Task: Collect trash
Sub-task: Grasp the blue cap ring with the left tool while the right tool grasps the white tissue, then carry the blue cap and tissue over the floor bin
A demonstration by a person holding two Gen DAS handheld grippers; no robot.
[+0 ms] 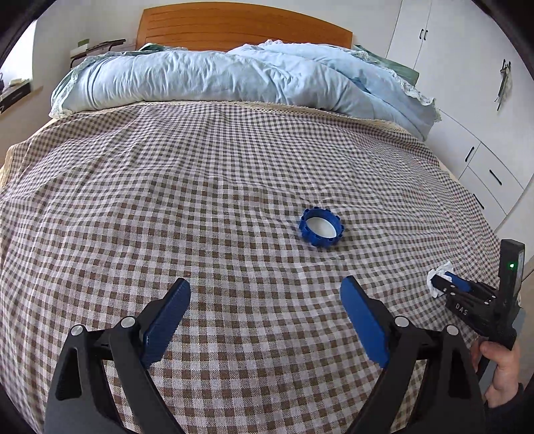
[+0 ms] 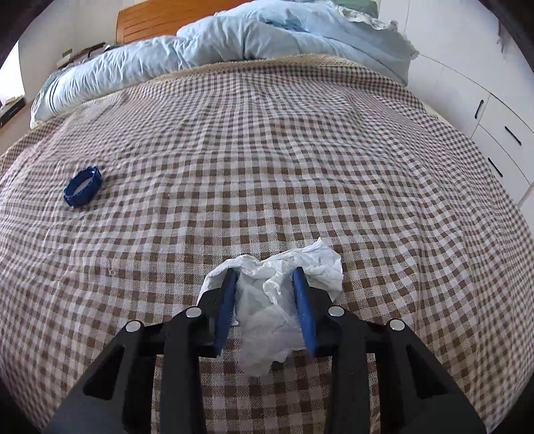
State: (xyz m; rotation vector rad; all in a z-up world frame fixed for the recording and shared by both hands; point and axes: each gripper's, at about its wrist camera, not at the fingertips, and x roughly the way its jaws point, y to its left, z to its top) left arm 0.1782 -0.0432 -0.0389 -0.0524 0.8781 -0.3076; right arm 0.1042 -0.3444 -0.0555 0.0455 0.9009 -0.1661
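**Tissue gripped at the bed's right side**

Spread blue fingers (image 1: 167, 320) of the left tool (image 1: 265, 320) are held wide apart above the checked bedspread (image 1: 200, 200), nothing between them. Further ahead, a blue ring (image 1: 321, 228) is seen lying on the cloth. Rightward, a crumpled white tissue (image 2: 270, 300) is clamped between the fingers of the right tool (image 2: 265, 300), near the bed's edge

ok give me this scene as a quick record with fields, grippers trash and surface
surface: brown-and-white checked bedspread
trash 1: crumpled white tissue paper, between the fingers of the right hand-held gripper
trash 2: blue notched plastic ring, lying loose on the bedspread
left hand-held gripper: open, empty, ring ahead and slightly to its right
right hand-held gripper: shut on the tissue
background: light blue rumpled duvet, wooden headboard
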